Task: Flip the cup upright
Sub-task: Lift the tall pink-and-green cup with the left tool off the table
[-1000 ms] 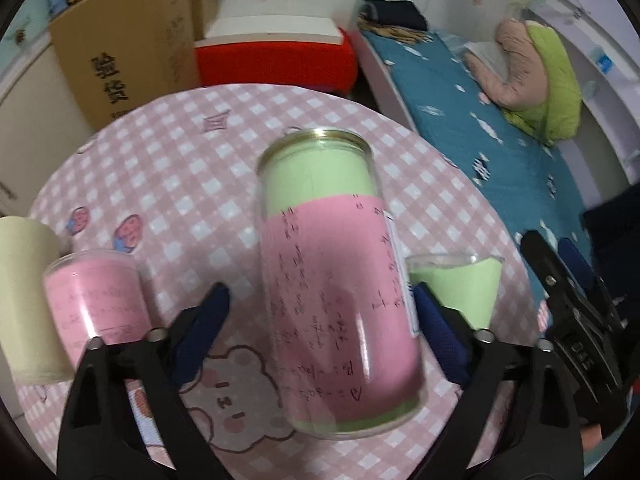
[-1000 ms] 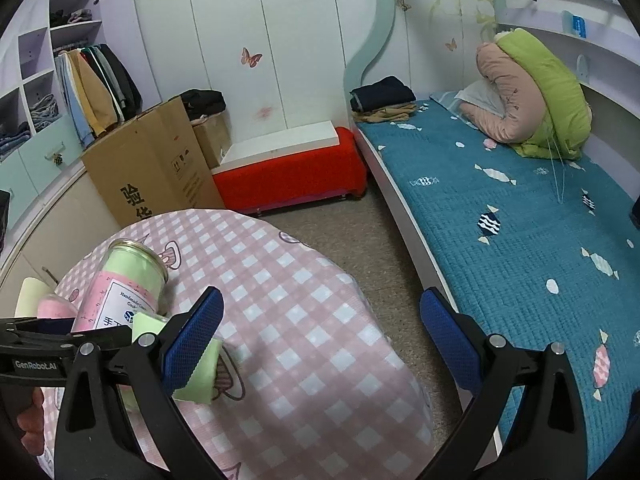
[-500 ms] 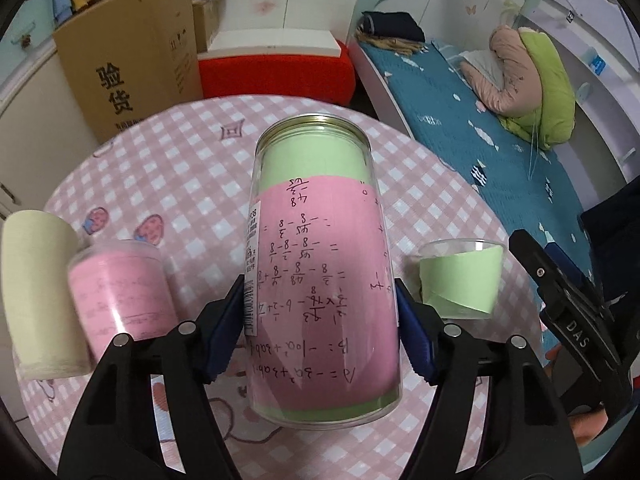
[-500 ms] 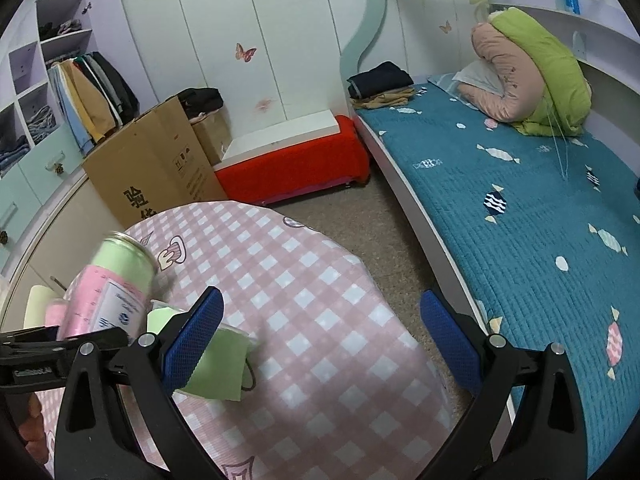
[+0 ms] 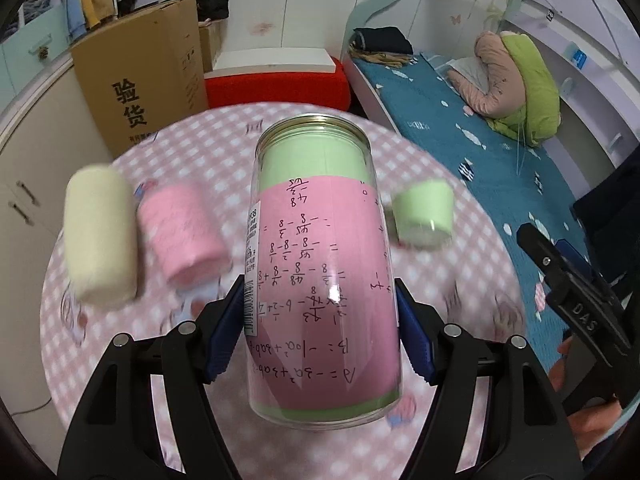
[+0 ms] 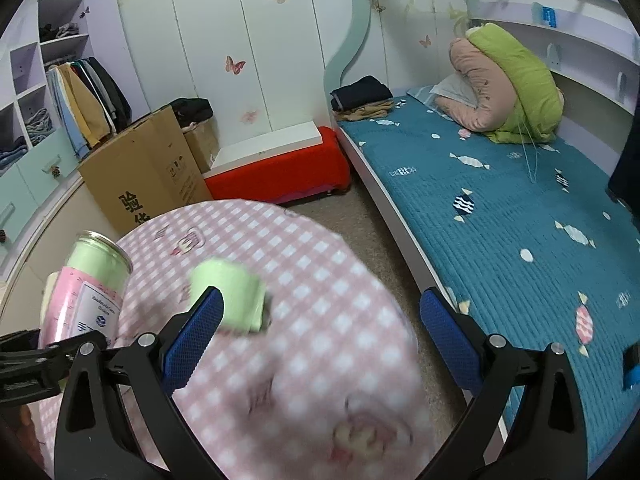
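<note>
My left gripper point(image 5: 320, 332) is shut on a tall clear cup point(image 5: 320, 272) lined with pink and green paper, its gold-rimmed end pointing away from me. It is held above the round pink checked table point(image 5: 460, 280). The cup also shows at the left of the right wrist view point(image 6: 90, 292), tilted. My right gripper point(image 6: 320, 328) is open and empty over the table's right side, its left finger just in front of a small green cup point(image 6: 228, 300).
A pink cup point(image 5: 184, 236) and a cream cup point(image 5: 100, 236) are left of the held cup, a small green cup point(image 5: 424, 212) right of it; all blurred. A cardboard box point(image 5: 140, 88), a red bench point(image 5: 276, 84) and a bed point(image 6: 500, 208) lie beyond the table.
My left gripper closed on the tall cup and lifted it off the table, tilting it. The right gripper stayed open and shifted slightly.
</note>
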`<state>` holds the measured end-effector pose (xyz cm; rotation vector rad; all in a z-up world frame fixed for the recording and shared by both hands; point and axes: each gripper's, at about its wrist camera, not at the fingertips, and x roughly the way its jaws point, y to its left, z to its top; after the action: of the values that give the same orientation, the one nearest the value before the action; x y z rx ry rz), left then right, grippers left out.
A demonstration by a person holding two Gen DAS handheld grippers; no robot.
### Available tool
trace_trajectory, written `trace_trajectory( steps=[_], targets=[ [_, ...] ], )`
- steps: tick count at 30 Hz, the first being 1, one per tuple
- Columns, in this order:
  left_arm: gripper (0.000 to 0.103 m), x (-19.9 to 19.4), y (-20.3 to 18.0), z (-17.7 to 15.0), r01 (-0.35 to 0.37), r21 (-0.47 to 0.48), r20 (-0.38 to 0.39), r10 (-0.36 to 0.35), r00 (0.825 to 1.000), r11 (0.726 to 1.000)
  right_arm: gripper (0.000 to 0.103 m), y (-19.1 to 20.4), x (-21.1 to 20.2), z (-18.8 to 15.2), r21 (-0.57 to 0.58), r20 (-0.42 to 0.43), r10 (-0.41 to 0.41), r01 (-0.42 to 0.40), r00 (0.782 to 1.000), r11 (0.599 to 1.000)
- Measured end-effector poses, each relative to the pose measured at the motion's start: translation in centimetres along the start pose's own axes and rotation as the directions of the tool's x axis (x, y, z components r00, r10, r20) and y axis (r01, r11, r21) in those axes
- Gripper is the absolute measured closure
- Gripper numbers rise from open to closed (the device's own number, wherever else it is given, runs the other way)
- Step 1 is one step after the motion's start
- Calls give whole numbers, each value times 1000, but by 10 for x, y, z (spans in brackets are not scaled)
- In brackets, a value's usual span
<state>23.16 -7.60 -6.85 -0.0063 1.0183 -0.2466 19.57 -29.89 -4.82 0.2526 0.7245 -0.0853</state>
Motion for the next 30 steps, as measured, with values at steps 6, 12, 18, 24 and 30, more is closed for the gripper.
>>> trace_trajectory(
  steps=[6,12,18,24,30],
  targets=[
    [33,-22,-3,-53,9,-1,-17,-9,1000,1000,8,10,-40,-36,-6,-34,22,-22,999,1000],
    [33,-31,-5,-99,22,-5,-40,-23,999,1000,8,14,-61,-72,1,-73,33,-33,997,999],
    [33,-26,-6,-119,3,-12,-59,-4,998,1000,8,18,-67,-94,-14,-110,33,-35,993,999],
    [32,-22,-5,-126,-4,1,-53,4,999,1000,8,18,-66,-104,-14,-136,24,-26,990,1000],
    [23,-24,-8,-125,29,8,-53,-29,998,1000,8,16,-72,-107,-1,-138,23,-23,990,1000]
  ],
)
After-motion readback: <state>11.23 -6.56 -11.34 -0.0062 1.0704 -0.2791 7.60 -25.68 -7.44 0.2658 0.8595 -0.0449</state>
